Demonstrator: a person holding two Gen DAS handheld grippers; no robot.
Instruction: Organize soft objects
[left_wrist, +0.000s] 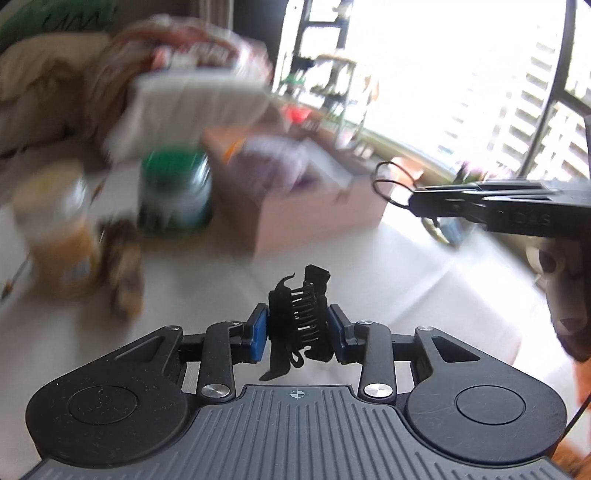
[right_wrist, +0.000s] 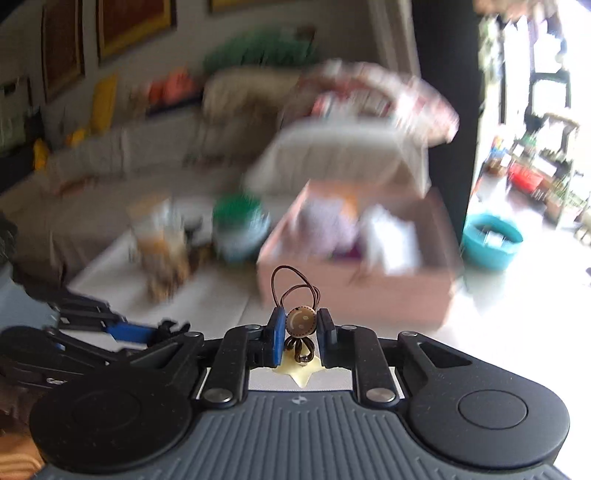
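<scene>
My left claw (left_wrist: 298, 328) is clamped on one black hair clip (left_wrist: 299, 317), pads tight on both sides. My right claw (right_wrist: 301, 334) is pinched on one brown smiley hair tie (right_wrist: 301, 319) — two thin loops stick up above it. One open pink box (right_wrist: 354, 280) sits just ahead, blurred, near edge facing me. Two jars (left_wrist: 173, 188) lie ahead-left — bare white tabletop (left_wrist: 406, 277) between.

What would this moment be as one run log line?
left gripper: shut on black hair claw | right gripper: shut on smiley-button hair tie | pink box: open ahead
</scene>
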